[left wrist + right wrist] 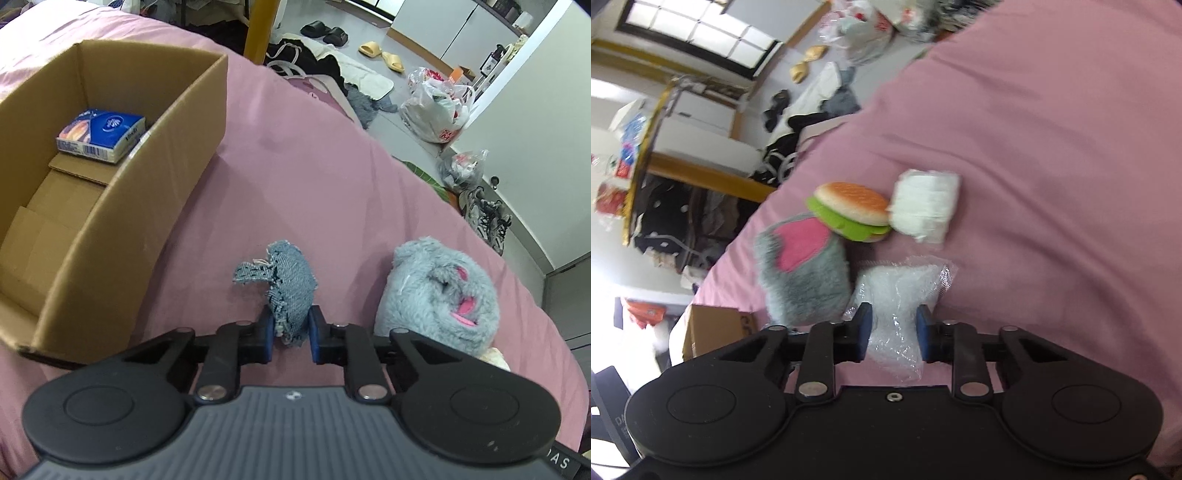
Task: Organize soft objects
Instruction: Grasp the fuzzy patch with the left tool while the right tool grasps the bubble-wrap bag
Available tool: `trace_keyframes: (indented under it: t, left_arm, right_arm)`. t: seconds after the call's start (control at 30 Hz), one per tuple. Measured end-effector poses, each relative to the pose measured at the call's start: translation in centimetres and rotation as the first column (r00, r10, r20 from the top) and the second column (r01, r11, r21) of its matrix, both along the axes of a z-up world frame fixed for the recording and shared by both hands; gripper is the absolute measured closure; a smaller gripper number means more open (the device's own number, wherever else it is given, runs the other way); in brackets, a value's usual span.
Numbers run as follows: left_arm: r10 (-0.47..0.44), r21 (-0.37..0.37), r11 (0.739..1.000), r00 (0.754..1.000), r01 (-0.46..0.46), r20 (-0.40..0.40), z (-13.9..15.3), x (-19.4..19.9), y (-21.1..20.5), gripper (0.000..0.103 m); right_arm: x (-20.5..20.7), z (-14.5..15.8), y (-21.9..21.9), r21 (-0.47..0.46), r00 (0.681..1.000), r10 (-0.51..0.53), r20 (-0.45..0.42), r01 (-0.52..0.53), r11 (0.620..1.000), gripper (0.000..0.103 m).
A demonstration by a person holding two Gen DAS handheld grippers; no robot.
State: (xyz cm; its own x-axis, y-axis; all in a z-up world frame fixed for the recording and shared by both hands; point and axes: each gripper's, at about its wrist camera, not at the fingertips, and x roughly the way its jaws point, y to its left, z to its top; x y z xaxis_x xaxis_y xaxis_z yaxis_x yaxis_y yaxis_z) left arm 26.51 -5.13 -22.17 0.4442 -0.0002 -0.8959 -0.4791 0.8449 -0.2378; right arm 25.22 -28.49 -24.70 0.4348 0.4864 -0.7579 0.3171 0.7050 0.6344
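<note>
My left gripper is shut on a frayed piece of blue denim cloth, held just above the pink bedsheet. To its left stands an open cardboard box with a blue tissue pack inside. A grey plush slipper lies to the right. In the right wrist view my right gripper is shut on a clear plastic bag of white stuffing. Beyond it lie the grey plush slipper, a toy hamburger and a white tissue pack.
The bed's edge curves round past the slipper, with a cluttered floor beyond: sandals, plastic bags, shoes and clothes. A yellow post rises behind the box. The cardboard box shows at lower left in the right wrist view.
</note>
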Motion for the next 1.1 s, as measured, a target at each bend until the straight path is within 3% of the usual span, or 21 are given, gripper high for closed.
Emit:
trace_keyframes:
  t: [0.53,1.1]
  left_arm:
    - [-0.056,-0.029,0.998,0.992,0.060,0.114,6.5,-3.0,0.3,0.086]
    - [-0.068,0.016,0.998,0.976,0.066,0.206,12.3,-6.5,5.3,0.086]
  right_arm:
    - [-1.6,3.5,-0.9,0.017,0.992,0.014,0.127,-0.017,1.000,0.083]
    - [-2.2,8.1,0.2,0.003,0.954,0.076,0.290,-0.081,0.997,0.084]
